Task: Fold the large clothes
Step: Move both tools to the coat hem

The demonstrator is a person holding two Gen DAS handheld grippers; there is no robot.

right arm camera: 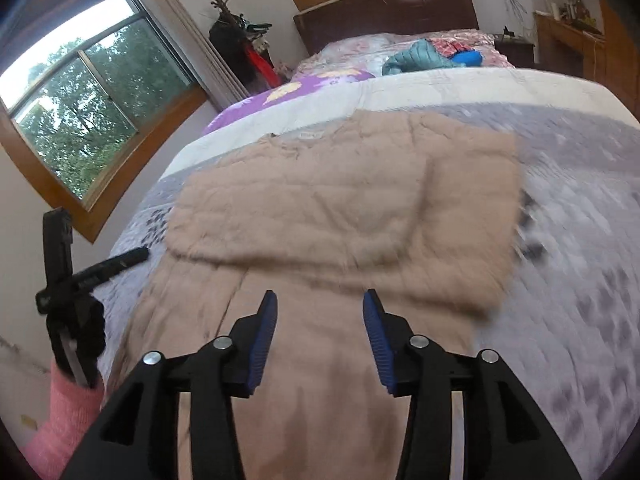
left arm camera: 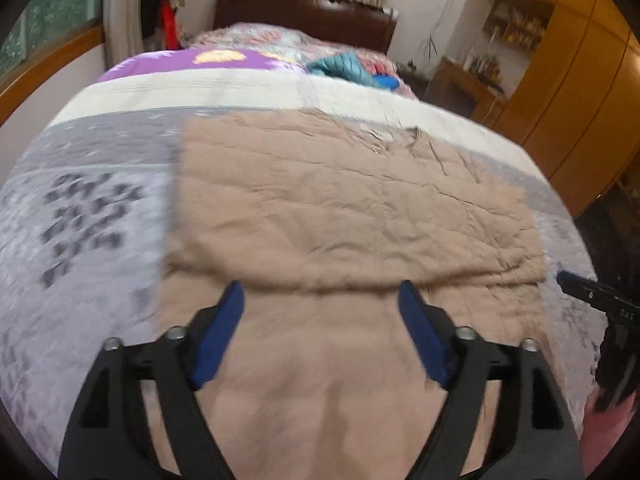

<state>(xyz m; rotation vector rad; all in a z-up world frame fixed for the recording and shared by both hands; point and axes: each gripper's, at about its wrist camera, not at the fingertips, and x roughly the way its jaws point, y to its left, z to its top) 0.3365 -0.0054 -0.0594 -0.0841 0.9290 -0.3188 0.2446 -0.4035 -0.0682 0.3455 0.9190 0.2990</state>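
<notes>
Beige quilted cloth, a large padded coat [left arm camera: 352,208], lies spread on the grey patterned bed [left arm camera: 88,216], and I judge the folding to be partly done: its far part already lies doubled over the near part, with a soft rounded fold edge running across the width just beyond my fingertips. From the left view that folded layer looks fairly square, its left side straight against the bedcover and its collar towards the far right; from the right view the coat [right arm camera: 340,208] shows the same doubled layer, with the collar at the far edge and the right side reaching a little past the layer beneath. What is left, as I judge it, is the near length of cloth that runs towards me under both tools, which still lies single and unfolded, and then perhaps another fold to make a compact bundle. My left tool [left arm camera: 322,300] stands wide open above that near cloth, with nothing between its blue pads [left arm camera: 224,332], and I cannot tell whether the tips brush the fabric. My right tool [right arm camera: 320,304] stands partly open, narrower than the left, and is also empty; it hangs over the near cloth just short of the fold edge. Neither tool grips anything.
</notes>
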